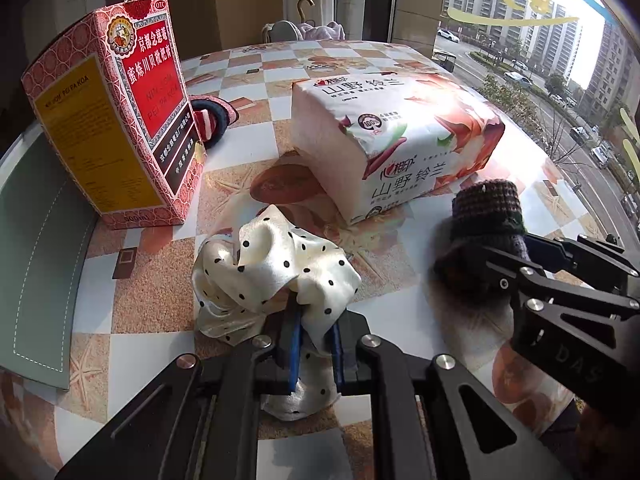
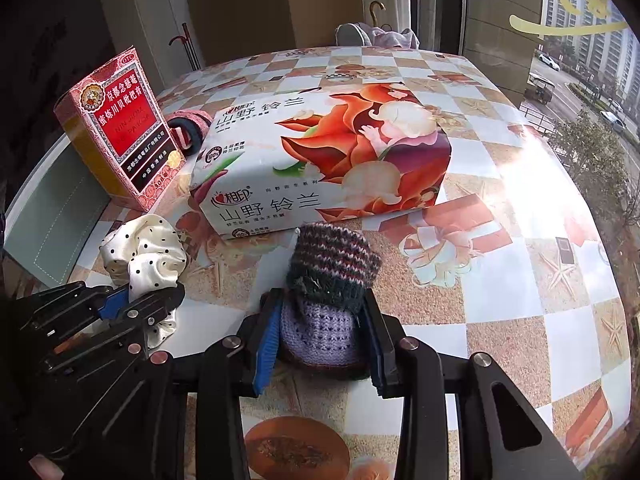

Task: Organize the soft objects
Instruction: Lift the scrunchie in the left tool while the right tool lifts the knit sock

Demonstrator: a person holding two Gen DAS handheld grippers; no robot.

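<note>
My left gripper (image 1: 314, 320) is shut on a white polka-dot scrunchie (image 1: 272, 272), which rests bunched on the table; it also shows in the right wrist view (image 2: 146, 258) with the left gripper (image 2: 132, 300). My right gripper (image 2: 324, 320) is shut on a knitted purple-and-dark striped sock (image 2: 332, 276), standing upright between the pads; it shows in the left wrist view (image 1: 488, 212) with the right gripper (image 1: 516, 256). A red striped fabric ring (image 1: 214, 118) lies behind the red box.
A soft tissue pack (image 1: 396, 136) (image 2: 320, 156) lies mid-table just beyond both grippers. A tall red medicine box (image 1: 116, 120) (image 2: 120, 128) stands at the left. A grey-green mat (image 1: 40, 256) covers the left edge. The checkered tablecloth (image 2: 520, 280) extends right toward the window.
</note>
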